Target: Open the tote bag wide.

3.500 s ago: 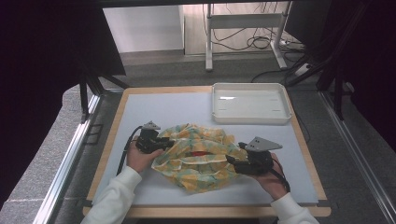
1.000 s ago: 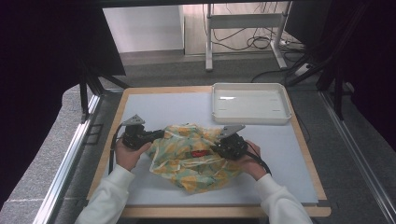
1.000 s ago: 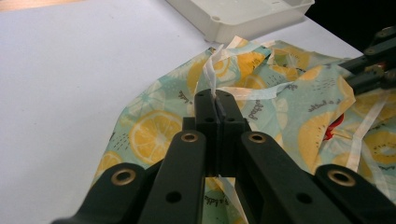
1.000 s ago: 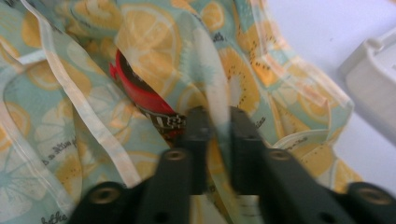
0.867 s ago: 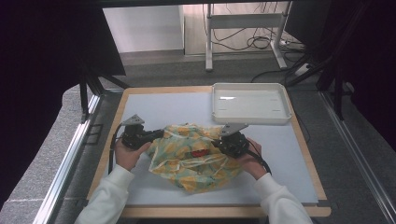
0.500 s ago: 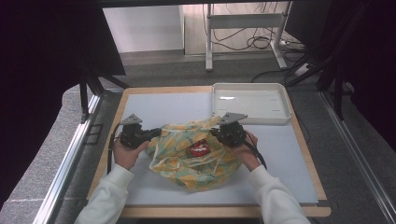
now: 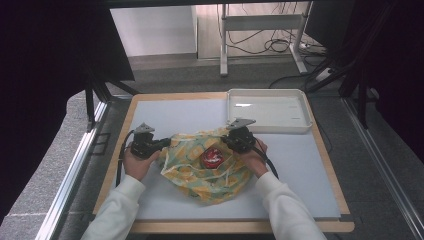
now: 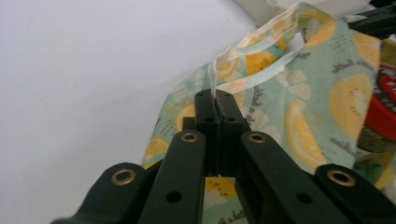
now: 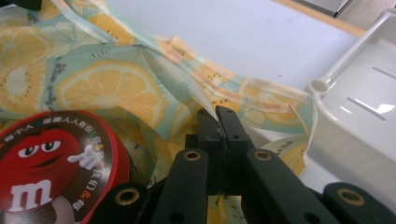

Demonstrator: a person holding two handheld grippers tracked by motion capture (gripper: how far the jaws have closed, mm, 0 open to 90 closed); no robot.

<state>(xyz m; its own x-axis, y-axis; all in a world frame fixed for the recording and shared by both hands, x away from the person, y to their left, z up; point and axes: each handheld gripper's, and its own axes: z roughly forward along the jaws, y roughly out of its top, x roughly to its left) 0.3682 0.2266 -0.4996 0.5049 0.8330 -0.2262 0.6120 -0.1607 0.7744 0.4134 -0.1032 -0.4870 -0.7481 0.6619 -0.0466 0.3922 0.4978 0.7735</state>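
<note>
The bag (image 7: 207, 165) lies at centre frame on the table (image 7: 165, 112). The left gripper (image 7: 159, 145) is clamped on the bag's rim (image 8: 212, 84) at the bag's left edge. The right gripper (image 7: 227, 141) is clamped on the rim at the bag's upper right. A red tin (image 7: 212, 157) sits in the bag's mouth between them. The tray (image 7: 300, 125) lies just right of the right gripper. Bare table lies at upper left and right of the bag.

The cloth bag (image 7: 207, 165) lies on the table (image 7: 300, 165) in front of me, between my left gripper (image 7: 161, 145) and my right gripper (image 7: 226, 141). The round tin (image 7: 212, 157) sits inside it. The tray (image 7: 267, 110) stands behind, to the right.
</note>
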